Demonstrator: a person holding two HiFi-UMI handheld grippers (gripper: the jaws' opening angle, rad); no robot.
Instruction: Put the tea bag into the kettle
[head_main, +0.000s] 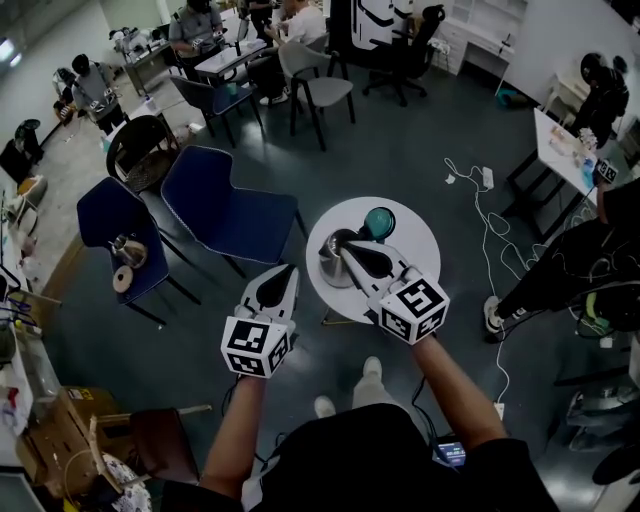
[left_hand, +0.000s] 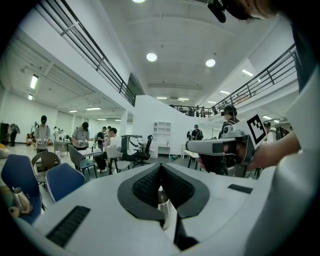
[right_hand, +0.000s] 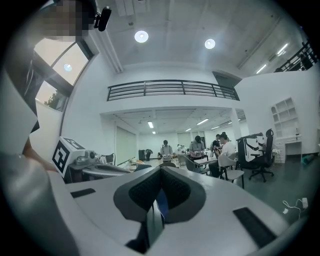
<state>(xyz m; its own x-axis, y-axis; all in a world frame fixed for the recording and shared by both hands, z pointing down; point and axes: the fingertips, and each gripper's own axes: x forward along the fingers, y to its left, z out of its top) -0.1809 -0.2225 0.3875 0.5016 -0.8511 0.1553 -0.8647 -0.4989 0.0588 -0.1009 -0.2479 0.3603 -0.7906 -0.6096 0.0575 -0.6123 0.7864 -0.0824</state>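
Steel kettle (head_main: 330, 268) sits on round white table (head_main: 418, 240) w/ a teal round item (head_main: 379, 222) just behind it; tea bag can't be made out in any view. Right gripper (head_main: 350, 250) hangs over the kettle, jaws pressed together, nothing seen betw. them. Left gripper (head_main: 283, 272) is just off the table's left edge, jaws also pressed together.

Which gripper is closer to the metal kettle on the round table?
Right. The right gripper is over the round white table, tips beside the kettle. The left gripper hangs off the table's left edge, farther from the kettle.
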